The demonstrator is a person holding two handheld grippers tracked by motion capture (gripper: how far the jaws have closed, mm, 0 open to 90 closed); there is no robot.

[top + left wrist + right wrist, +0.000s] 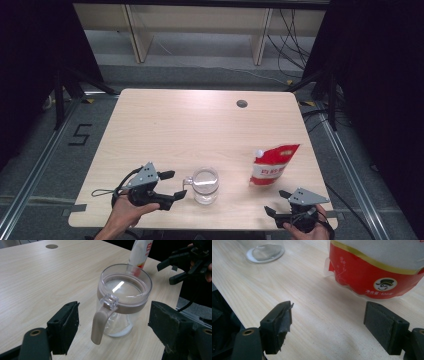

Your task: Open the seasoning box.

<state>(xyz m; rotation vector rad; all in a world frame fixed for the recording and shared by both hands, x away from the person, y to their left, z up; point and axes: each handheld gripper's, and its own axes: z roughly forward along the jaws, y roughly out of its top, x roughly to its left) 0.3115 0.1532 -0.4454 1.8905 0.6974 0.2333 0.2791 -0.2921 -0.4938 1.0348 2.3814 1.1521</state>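
Clear plastic makes up the jar (205, 185), and it stands on the wooden table (180, 125) near the edge closest to the person. It has a see-through lid with a brown ring under it and a beige handle (100, 323) on its side. A little white powder lies at the bottom of the jar.

To the left of the jar sits the left gripper (171, 186), held in a hand (127, 210). Its jaws stand wide apart and hold nothing. In the left gripper view the handle of the jar sticks out between the two black jaws, but neither pad (71, 325) touches it. The jaws point at the jar from just beside it.

To the right of the jar stands a red and white pouch (272, 165) with a small white cap (258, 152). It stands a bit apart from the jar, leaning a little.

Farther right of the jar, below the pouch and near the table corner, is the right gripper (278, 202). Its jaws are wide too, with nothing in them. In the right gripper view they face the bottom of the pouch, near it and not touching.
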